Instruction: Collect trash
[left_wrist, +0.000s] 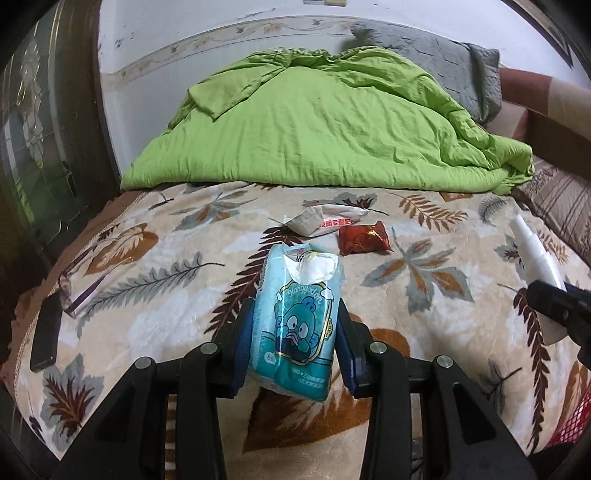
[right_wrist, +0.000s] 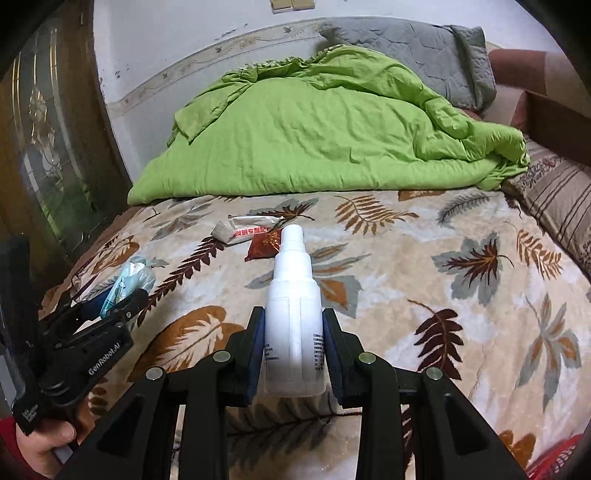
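Both wrist views low, close, facing bed (left_wrist: 424, 295), sharing quilt (right_wrist: 314, 140)

A teal tissue pack (left_wrist: 295, 325) with a cartoon print, its top torn open and white tissue showing, is held upright off the leaf-patterned blanket (left_wrist: 436, 288); a white spray bottle (right_wrist: 294, 325) is likewise held, nozzle pointing away. Farther back on the blanket lie two wrappers, just beside each other — a crumpled white wrapper (left_wrist: 325, 219) with red lettering and a shiny red-brown packet (left_wrist: 364, 238)
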